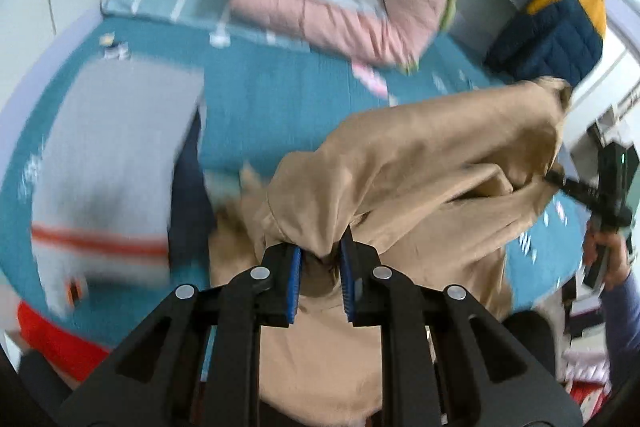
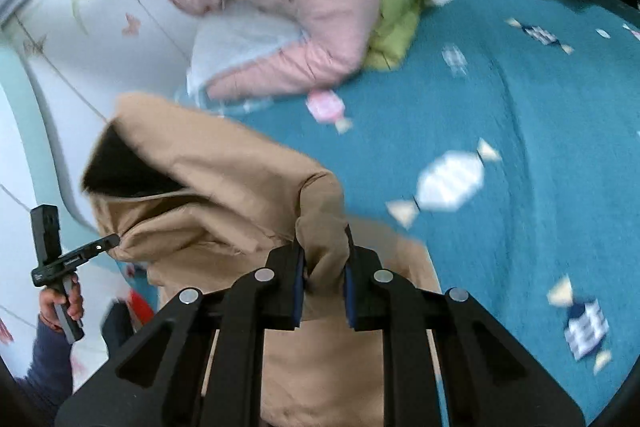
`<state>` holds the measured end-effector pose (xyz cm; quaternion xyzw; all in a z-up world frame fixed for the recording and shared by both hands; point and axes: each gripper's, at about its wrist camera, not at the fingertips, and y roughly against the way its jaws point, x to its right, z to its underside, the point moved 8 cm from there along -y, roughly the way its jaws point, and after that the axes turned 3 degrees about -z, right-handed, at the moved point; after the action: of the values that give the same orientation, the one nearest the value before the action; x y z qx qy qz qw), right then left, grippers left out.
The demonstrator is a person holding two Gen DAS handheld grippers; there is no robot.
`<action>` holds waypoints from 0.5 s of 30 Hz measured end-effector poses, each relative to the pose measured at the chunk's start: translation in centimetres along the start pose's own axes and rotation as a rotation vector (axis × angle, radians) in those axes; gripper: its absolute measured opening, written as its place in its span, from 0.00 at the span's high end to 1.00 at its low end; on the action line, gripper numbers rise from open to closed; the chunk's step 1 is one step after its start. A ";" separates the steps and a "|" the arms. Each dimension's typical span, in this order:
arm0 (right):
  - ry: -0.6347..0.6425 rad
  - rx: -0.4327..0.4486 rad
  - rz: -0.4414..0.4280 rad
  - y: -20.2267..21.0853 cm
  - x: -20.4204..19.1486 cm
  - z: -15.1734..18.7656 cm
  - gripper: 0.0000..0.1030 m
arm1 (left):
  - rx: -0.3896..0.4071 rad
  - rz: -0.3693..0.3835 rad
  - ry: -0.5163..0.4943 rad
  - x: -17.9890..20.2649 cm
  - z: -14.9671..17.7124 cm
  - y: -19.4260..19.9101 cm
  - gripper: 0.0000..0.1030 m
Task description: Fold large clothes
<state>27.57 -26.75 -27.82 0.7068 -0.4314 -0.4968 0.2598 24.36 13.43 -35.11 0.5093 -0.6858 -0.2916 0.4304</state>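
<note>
Both my grippers pinching the tan garment point(image 1: 420, 163) up off the bed

Left gripper point(image 1: 320, 281) and right gripper point(image 2: 325, 287) each have fingers clamped on a bunch of tan cloth, held over the teal candy-print bedspread point(image 2: 520, 99). Pink-and-green quilt point(image 2: 288, 7) piled by the white wall, grey folded top point(image 1: 116, 155) lying alongside, bit blurry.
</note>
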 end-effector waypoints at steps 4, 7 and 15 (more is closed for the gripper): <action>-0.007 -0.103 0.069 -1.0 2.0 5.7 0.84 | -0.105 0.025 0.076 -1.1 7.0 -2.5 0.83; -0.014 -0.191 0.155 -2.0 4.0 9.5 0.78 | -0.178 -0.014 0.085 -1.9 10.6 -4.2 0.78; -0.047 -0.227 0.231 1.2 4.9 11.5 0.66 | -0.172 0.019 0.153 -1.6 12.3 -0.3 0.36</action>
<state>17.20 -30.88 -33.49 0.6066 -0.4569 -0.5257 0.3834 13.76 14.38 -41.53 0.4847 -0.6280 -0.3055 0.5266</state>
